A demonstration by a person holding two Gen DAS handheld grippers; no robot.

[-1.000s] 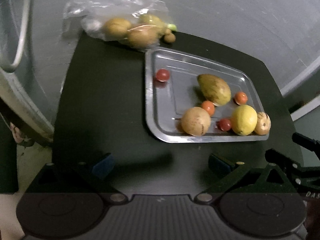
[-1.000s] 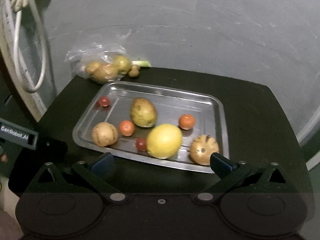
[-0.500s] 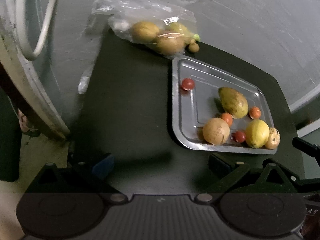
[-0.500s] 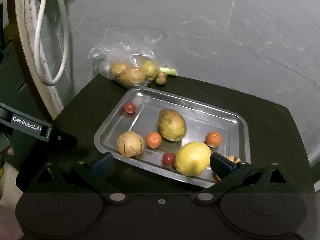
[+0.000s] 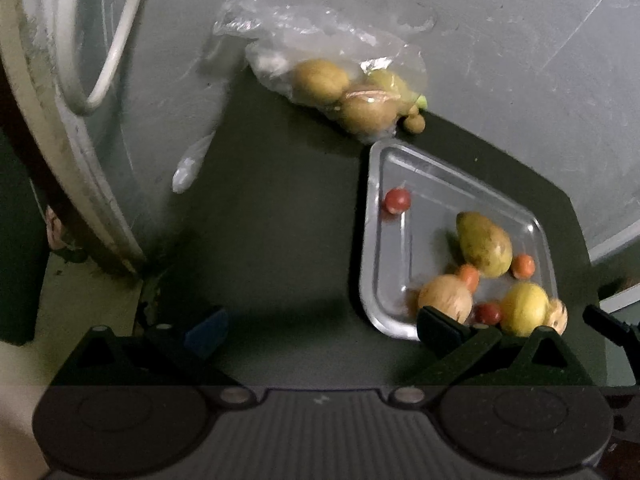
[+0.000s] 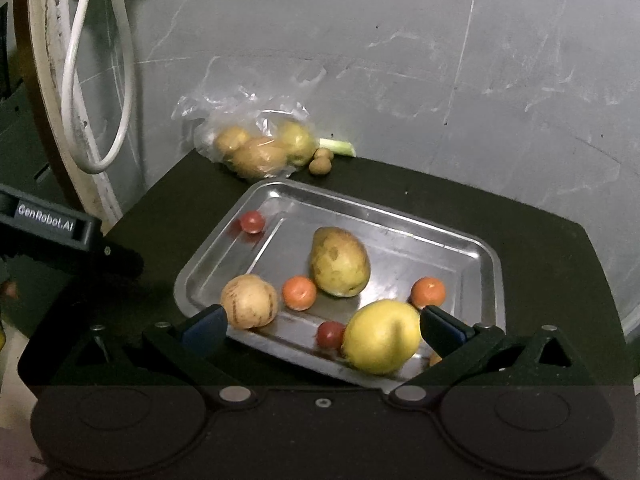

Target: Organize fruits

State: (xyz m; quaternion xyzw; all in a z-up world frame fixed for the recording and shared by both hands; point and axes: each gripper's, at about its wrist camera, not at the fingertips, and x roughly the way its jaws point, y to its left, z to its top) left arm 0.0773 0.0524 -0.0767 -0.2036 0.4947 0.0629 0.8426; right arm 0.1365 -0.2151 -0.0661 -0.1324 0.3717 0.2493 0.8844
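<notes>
Metal tray [image 6: 490, 258] of fruit is sitting just ahead of our right tongs [image 6: 322, 326]; we are holding both tongs [image 5: 322, 326] wide apart, empty.

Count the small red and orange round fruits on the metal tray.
4: one red alone near the tray's far left corner, one orange left of the big green fruit, one orange right of it, one red by the yellow fruit.

One shiny metal tray [image 6: 490, 264], four small red and orange round fruits, one big yellow fruit [image 6: 380, 336], one clear plastic bag [image 6: 240, 120]
</notes>
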